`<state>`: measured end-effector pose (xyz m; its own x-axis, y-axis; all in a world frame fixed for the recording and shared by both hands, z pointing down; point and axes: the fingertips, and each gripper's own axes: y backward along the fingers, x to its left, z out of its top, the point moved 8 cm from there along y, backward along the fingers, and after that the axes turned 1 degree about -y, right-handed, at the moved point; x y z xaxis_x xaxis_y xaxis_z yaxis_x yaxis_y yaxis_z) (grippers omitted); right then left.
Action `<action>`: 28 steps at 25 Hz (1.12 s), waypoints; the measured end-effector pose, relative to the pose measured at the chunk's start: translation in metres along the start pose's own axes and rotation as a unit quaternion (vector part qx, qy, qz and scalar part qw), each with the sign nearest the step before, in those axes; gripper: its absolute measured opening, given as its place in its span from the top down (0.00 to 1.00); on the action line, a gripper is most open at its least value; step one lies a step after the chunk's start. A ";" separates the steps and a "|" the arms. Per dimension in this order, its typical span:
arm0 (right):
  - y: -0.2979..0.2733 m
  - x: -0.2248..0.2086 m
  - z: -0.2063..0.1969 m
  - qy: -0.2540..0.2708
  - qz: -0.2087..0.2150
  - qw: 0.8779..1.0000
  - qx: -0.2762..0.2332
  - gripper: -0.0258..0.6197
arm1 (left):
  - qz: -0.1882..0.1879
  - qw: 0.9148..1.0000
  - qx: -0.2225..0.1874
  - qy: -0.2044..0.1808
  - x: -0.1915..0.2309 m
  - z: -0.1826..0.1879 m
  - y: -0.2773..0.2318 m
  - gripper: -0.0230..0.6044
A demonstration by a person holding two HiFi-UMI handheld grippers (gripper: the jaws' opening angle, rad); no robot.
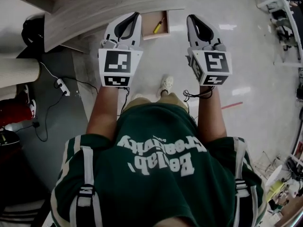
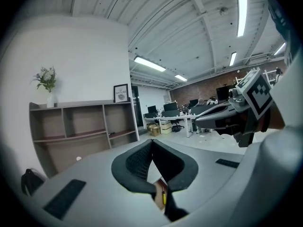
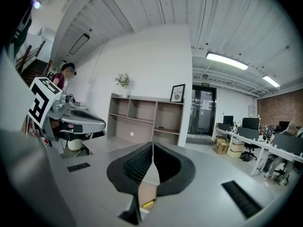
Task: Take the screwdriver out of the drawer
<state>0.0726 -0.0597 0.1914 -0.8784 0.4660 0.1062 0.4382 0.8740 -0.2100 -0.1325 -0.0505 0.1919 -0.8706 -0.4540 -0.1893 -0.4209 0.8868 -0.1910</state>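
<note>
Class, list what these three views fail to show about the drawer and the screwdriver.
Tip of the screwdriver: head view, too small to tell.
Most of the screwdriver: both gripper views, hidden behind the shut fingers; only a yellow bit shows.
Left edge of the drawer: head view, behind the left gripper.

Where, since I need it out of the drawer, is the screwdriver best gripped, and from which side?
Grip the screwdriver by its yellow handle, from above, jaws across its length. It lies flat and slanted in the open drawer, whose walls would likely block a sideways approach.
</note>
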 end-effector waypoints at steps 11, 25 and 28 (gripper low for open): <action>-0.074 -0.059 -0.023 -0.010 0.051 0.999 -0.007 0.91 | 0.043 0.999 0.028 0.012 -0.002 -0.017 -0.076 0.94; -0.102 -0.067 -0.063 -0.045 0.025 0.999 0.001 0.91 | 0.037 0.999 0.021 0.003 0.008 -0.041 -0.119 0.94; -0.105 -0.065 -0.065 -0.050 0.007 0.999 0.005 0.91 | 0.018 1.000 0.023 0.003 0.015 -0.045 -0.127 0.94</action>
<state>0.0957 -0.1730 0.2694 -0.8870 0.4617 0.0048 0.4495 0.8658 -0.2200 -0.1034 -0.1654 0.2568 -0.8868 -0.4210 -0.1906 -0.3769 0.8976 -0.2286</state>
